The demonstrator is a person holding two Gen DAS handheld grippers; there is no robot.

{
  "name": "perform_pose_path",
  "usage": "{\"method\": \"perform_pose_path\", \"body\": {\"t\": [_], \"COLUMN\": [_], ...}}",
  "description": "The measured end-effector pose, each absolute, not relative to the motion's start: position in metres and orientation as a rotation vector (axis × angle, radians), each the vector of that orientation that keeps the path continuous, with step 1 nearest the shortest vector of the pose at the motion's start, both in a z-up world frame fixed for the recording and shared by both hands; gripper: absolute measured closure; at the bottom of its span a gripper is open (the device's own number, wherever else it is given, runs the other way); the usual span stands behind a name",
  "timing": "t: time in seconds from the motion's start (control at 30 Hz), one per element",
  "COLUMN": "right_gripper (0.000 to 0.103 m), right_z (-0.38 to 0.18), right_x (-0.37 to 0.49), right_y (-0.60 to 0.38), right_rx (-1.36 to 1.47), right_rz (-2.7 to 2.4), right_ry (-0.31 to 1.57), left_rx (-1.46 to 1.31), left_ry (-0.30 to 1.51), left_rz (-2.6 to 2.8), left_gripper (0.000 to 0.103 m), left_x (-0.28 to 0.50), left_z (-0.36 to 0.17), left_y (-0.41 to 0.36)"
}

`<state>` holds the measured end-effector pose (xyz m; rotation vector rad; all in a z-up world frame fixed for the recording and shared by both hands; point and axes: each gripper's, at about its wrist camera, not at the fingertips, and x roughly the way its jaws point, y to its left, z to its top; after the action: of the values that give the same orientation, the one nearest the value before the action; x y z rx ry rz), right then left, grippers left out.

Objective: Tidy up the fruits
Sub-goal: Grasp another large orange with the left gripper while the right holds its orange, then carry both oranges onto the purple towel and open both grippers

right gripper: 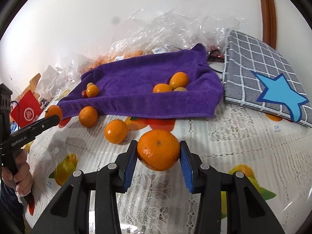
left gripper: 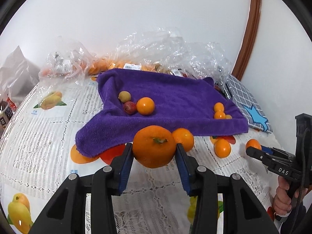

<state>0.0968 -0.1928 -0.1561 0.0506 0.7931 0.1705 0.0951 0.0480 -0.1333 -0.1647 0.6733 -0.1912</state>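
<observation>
My left gripper (left gripper: 155,150) is shut on a mandarin (left gripper: 154,149) with a green stem, held just above the table. My right gripper (right gripper: 158,152) is shut on another mandarin (right gripper: 158,150). Each gripper also shows at the edge of the other's view, the left gripper (right gripper: 52,119) and the right gripper (left gripper: 253,149), each with an orange fruit at its tip. Beyond lies a purple towel (left gripper: 175,95) with several fruits on it: an orange (left gripper: 145,105), a red fruit (left gripper: 130,107), a greenish one (left gripper: 124,96). Loose mandarins (right gripper: 116,131) (right gripper: 88,116) lie in front of the towel.
A grey checked cloth with a blue star (right gripper: 263,72) lies right of the towel. Crumpled clear plastic bags (left gripper: 165,44) holding more fruit line the back by the white wall. A red bag (right gripper: 27,109) stands off the table's left edge. A person's hand (left gripper: 282,200) holds each handle.
</observation>
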Motion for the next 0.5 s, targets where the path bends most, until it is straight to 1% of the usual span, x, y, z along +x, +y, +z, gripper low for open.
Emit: {"method": "perform_pose_path", "body": {"t": [0.2, 0.5], "right_gripper": [0.061, 0.061], "right_z": [-0.153, -0.116], "right_x": [0.095, 0.112], "right_y": [-0.195, -0.192], "right_rx": [0.047, 0.036], "right_rz": [0.154, 0.171], "right_ry": [0.788, 0.722], "left_rx": [-0.203, -0.235], "left_ry": [0.634, 0.599], "left_rz": [-0.190, -0.137], "left_gripper": [0.062, 0.062], "left_x": [0.092, 0.100], "left_z": [-0.127, -0.111], "left_y": [0.056, 0.073]}}
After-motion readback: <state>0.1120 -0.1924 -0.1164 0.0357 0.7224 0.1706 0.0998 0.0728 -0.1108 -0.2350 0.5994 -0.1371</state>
